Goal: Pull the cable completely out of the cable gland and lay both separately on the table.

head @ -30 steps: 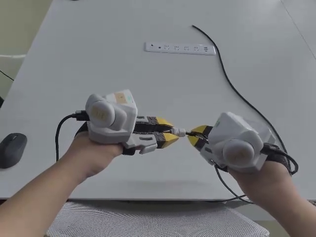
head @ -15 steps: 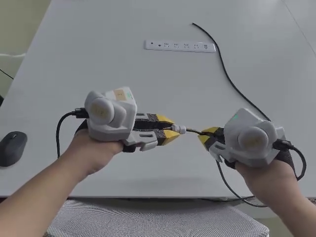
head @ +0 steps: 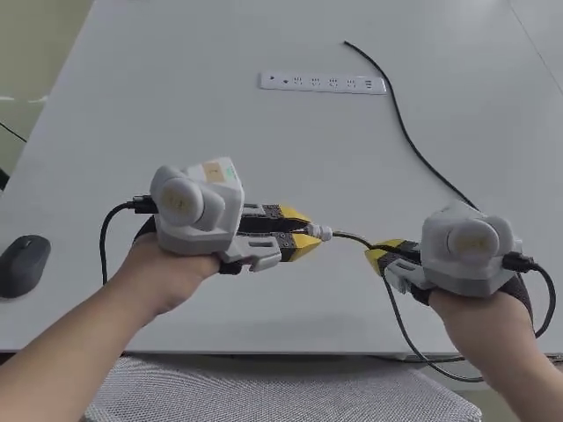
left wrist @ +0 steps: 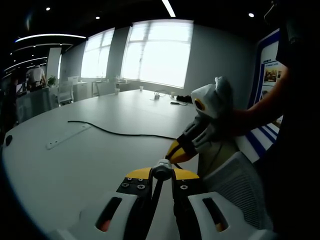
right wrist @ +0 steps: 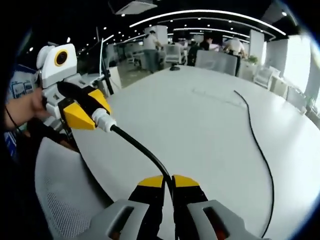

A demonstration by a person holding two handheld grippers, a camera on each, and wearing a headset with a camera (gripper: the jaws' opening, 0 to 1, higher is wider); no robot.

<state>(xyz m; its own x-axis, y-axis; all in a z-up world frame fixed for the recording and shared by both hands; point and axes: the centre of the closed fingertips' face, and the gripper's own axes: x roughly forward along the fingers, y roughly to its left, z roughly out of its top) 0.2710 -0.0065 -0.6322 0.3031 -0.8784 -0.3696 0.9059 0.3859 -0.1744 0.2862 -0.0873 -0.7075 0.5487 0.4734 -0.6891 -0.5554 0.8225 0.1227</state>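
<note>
Two claws facing each other
Left claw (head: 308, 239) pinches the cable gland (head: 322, 233), nose pointing right; right claw (head: 376, 254) pinches the cable (head: 350, 237), stretched sideways between them.

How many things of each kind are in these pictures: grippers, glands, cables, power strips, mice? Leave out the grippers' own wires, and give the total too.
Grippers: 2, left gripper and right gripper
Gland: 1
Cables: 2, short cable in the gland, long cable lying apart
Power strip: 1
Mouse: 1
Total: 7
</note>
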